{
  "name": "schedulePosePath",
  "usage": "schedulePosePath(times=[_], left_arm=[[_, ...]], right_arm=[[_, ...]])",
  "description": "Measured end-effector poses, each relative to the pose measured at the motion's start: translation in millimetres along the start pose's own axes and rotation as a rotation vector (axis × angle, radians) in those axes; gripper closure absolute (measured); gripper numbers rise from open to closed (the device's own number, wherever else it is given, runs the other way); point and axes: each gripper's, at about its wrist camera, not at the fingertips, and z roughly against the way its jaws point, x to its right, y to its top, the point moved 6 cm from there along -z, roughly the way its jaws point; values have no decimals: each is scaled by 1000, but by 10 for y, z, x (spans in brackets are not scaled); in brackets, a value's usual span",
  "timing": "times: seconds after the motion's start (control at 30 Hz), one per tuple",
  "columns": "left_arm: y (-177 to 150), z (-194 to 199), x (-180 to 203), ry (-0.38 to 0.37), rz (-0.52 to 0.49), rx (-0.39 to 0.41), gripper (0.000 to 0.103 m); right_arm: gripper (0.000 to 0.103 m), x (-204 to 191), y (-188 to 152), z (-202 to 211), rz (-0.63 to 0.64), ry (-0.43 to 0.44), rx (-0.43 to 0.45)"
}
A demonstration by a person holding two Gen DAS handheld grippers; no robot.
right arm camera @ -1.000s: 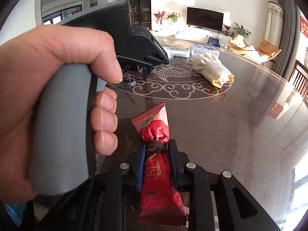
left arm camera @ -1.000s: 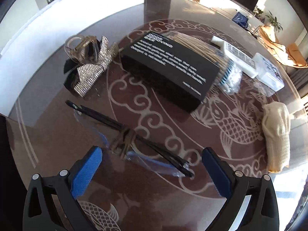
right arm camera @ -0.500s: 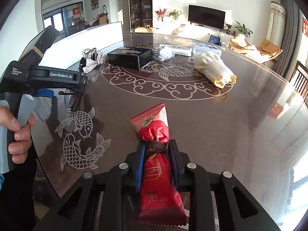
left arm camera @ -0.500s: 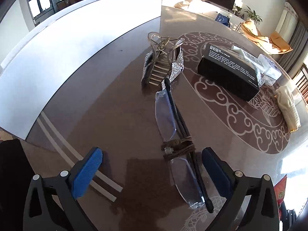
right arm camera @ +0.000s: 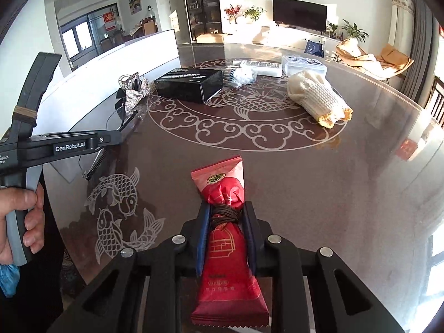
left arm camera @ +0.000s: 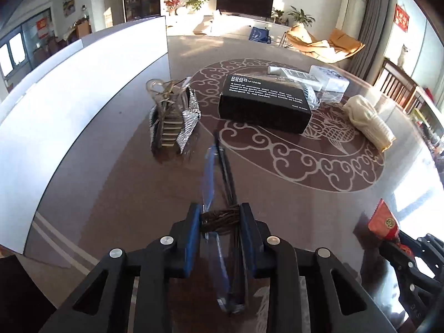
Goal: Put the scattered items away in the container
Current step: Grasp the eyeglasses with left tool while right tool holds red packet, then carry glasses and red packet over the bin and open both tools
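Note:
My left gripper (left arm camera: 220,223) is shut on folded clear glasses (left arm camera: 215,191) with black arms, gripped at a brown cord wrap, and holds them over the brown table. My right gripper (right arm camera: 225,222) is shut on a red snack packet (right arm camera: 226,238), also at a brown cord wrap. The packet's end shows at the right edge of the left wrist view (left arm camera: 384,222). The left gripper body shows at the left of the right wrist view (right arm camera: 69,144). No container is clearly seen.
On the glass-topped table lie a black box (left arm camera: 263,105), a glittery bow with a hair claw (left arm camera: 174,119), a cream knitted glove (left arm camera: 369,122), cotton swabs (right arm camera: 240,75), and white packs (left arm camera: 327,79). A white panel (left arm camera: 69,83) stands along the left.
My left gripper has swung round along the glasses and shut on them at the cord wrap. My right gripper has kept its hold on the red packet.

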Motion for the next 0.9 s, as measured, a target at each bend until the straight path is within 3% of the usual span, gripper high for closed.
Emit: schedulePosePath(times=[0.17, 0.23, 0.37, 0.63, 0.77, 0.9], left_arm=[[-222, 279, -122, -98, -14, 32, 75], [-289, 391, -111, -128, -24, 50, 75], [-269, 588, -140, -138, -48, 98, 75], [-195, 867, -387, -169, 6, 122, 75], [8, 1086, -766, -167, 70, 164, 75], [280, 1276, -1422, -119, 143, 207, 75]], right_arm=[[80, -205, 50, 255, -27, 57, 79], [80, -283, 87, 240, -12, 59, 67], [80, -436, 207, 334, 6, 77, 106], [80, -750, 339, 191, 31, 109, 65], [80, -1127, 613, 137, 103, 150, 73], [80, -1710, 1122, 113, 180, 238, 115]])
